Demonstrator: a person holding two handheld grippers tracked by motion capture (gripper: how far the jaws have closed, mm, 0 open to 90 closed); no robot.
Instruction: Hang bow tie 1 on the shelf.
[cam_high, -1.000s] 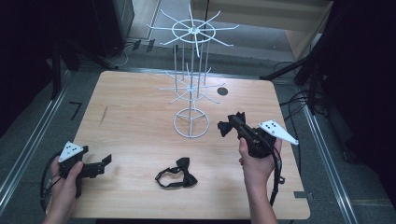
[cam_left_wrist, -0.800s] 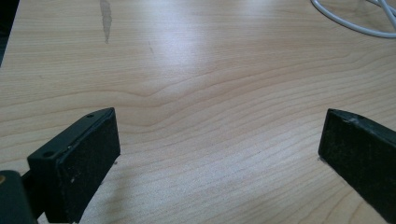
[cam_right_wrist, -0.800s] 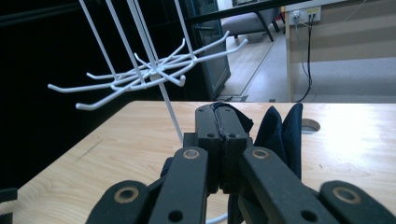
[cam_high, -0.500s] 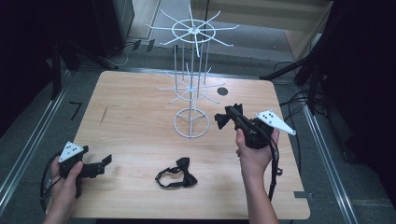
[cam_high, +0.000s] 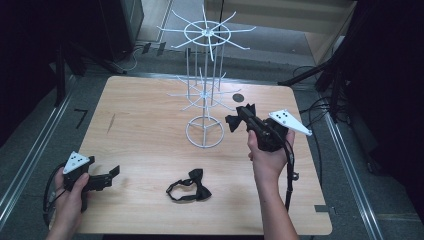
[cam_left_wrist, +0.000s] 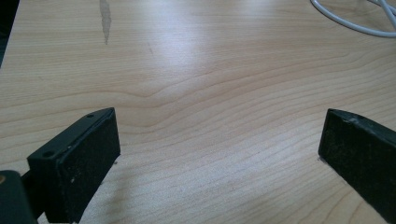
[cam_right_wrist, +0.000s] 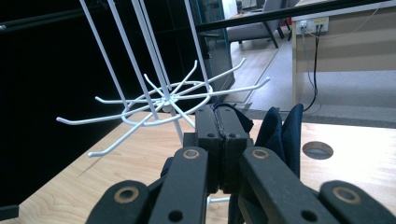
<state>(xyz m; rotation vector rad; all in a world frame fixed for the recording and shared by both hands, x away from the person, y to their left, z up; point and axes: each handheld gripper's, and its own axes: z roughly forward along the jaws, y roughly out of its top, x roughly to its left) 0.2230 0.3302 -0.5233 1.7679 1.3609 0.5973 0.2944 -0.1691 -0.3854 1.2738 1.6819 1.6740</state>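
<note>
While the white wire rack (cam_high: 205, 107) serves as landmark, each line places things by it.
Right gripper (cam_high: 240, 117): raised just right of the rack's lower hook ring, jaws pressed together on a dark bow tie (cam_high: 234, 121).
Held bow tie: in the right gripper view its dark blue folds (cam_right_wrist: 280, 133) bulge right of the jaws; the pinched part is hidden between the pads, and its strap cannot be made out.
Rack hooks: the lower ring (cam_right_wrist: 163, 100) sits just beyond the jaw tips; whether the tie touches a hook cannot be told.
Second bow tie (cam_high: 189, 185): black, flat on the table (cam_high: 140, 135) in front of the rack's base, apart from both grippers.
Left gripper (cam_high: 107, 176): well left of the rack, low over the table, jaws spread wide on bare wood.
</note>
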